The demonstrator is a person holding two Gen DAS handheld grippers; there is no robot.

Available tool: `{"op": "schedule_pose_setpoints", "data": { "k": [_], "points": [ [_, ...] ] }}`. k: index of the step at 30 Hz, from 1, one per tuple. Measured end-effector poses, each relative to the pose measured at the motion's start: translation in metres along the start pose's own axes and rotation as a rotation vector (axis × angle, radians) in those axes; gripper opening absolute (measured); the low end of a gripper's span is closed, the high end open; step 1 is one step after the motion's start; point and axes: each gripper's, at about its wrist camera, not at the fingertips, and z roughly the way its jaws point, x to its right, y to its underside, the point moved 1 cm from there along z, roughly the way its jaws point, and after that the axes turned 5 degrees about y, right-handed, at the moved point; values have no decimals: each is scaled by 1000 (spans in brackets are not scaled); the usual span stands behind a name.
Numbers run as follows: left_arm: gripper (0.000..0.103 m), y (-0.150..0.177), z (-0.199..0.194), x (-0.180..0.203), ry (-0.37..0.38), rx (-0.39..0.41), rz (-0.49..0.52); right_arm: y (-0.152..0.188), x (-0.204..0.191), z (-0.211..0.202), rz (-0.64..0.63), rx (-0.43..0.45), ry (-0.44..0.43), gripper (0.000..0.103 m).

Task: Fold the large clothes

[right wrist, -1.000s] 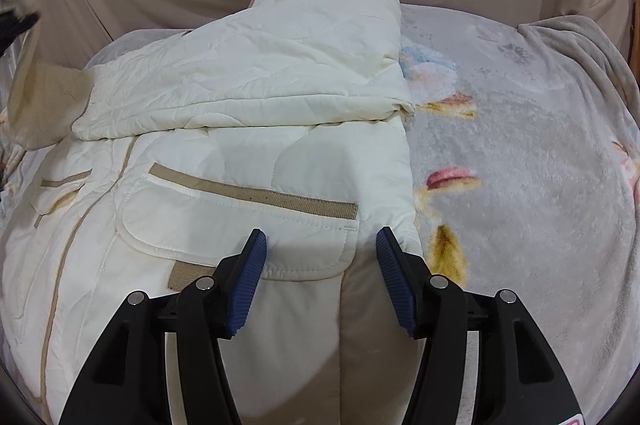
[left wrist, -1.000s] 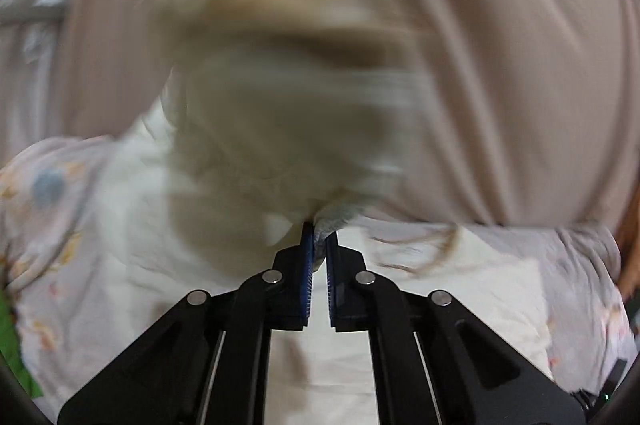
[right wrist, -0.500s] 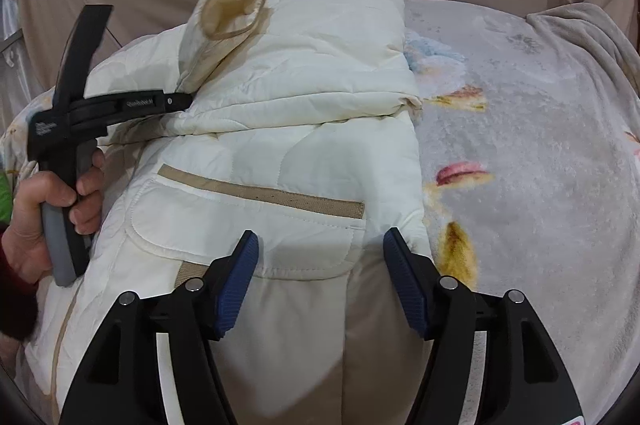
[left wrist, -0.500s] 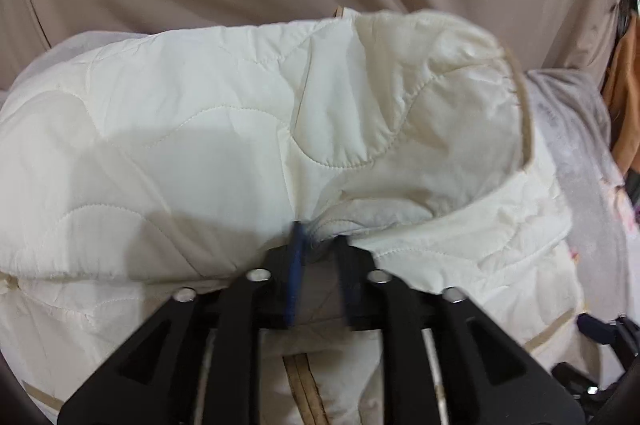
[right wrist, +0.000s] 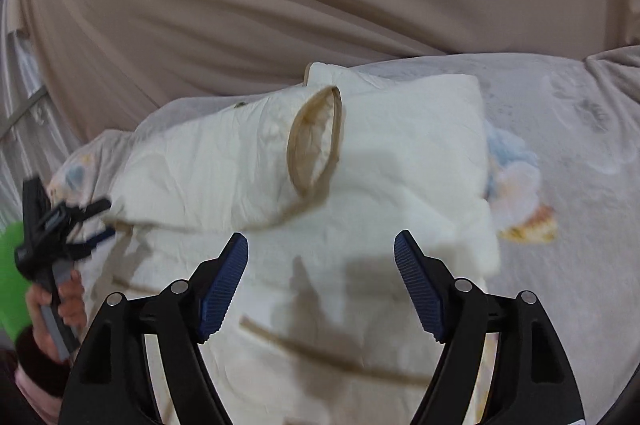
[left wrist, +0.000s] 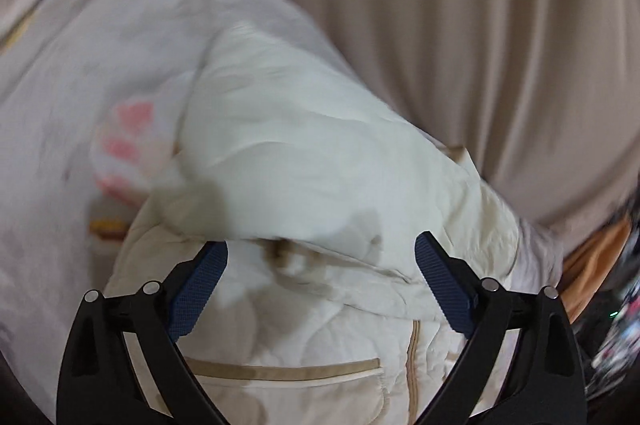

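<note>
A cream quilted jacket [right wrist: 400, 153] with tan trim lies on the bed, both sleeves folded across its chest. The near sleeve's tan-edged cuff [right wrist: 316, 141] rests on top, mouth up. My left gripper [left wrist: 322, 277] hovers low over the jacket [left wrist: 300, 165], just short of the folded sleeve; its jaws are opening wide and touch no cloth. The right wrist view shows it [right wrist: 102, 221] at the jacket's left edge, held by a hand [right wrist: 68, 305]. My right gripper [right wrist: 320, 265] hangs above the jacket's body, jaws opening, nothing between them. A tan-edged pocket [left wrist: 280, 371] shows below the left jaws.
A grey blanket [right wrist: 580, 185] with flower prints covers the bed around the jacket. Beige draped cloth [right wrist: 280, 5] closes off the far side. Something green [right wrist: 12, 285] sits at the left edge, and orange cloth [left wrist: 592, 265] with clutter lies beyond the bed's right side.
The left gripper carried the sleeve over the jacket, let it go and opened wide while dropping low. The right gripper's jaws widened and it rose and drew back from the pocket.
</note>
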Motion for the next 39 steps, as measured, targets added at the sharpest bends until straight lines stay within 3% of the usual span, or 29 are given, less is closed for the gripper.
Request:
{"op": "schedule_pose_setpoints", "data": {
  "k": [6,7,8,9,10,11,14,16,17,19,20,23,25,29,31,34,39],
  "points": [
    [92,-6,13,-42,71,-50,-209,-24,-3,61,170,-90,-85,73],
    [91,-7,15,-43,71,-42,-223,-26,-6,67,185,-96,-91,64],
    [85,-12,16,-43,59,-18,-224,-27,-10,70,189,-101,-99,37],
    [78,-15,15,-42,41,0,-218,-30,-15,72,189,-112,-126,21],
    [63,-20,16,-41,14,14,-205,-33,-20,66,184,-104,-161,7],
    [50,-24,15,-39,-25,29,-180,-35,-25,53,171,-57,-187,7],
    [32,-27,7,-35,-119,54,-91,-37,-33,4,86,112,-231,5],
    [27,-20,9,-36,-178,45,-32,-26,-20,-4,96,138,-215,5],
    [22,-17,13,-36,-193,34,-12,-20,-13,7,99,108,-157,5],
    [22,-9,17,-46,-233,3,33,-1,6,53,90,-35,-2,5],
    [22,-3,24,-47,-242,-11,54,15,20,82,110,-117,11,2],
    [22,4,27,-53,-281,-5,94,17,31,87,187,-140,-56,2],
    [23,4,25,-53,-278,3,109,14,30,75,190,-125,-57,7],
    [28,9,7,-50,-259,32,144,14,35,29,157,-17,69,22],
    [33,11,-5,-45,-290,62,192,8,35,9,151,55,126,23],
    [33,15,-20,-35,-327,96,231,0,25,-12,111,98,65,23],
    [34,16,-59,11,-247,207,294,-26,-42,2,-65,130,16,23]
  ]
}}
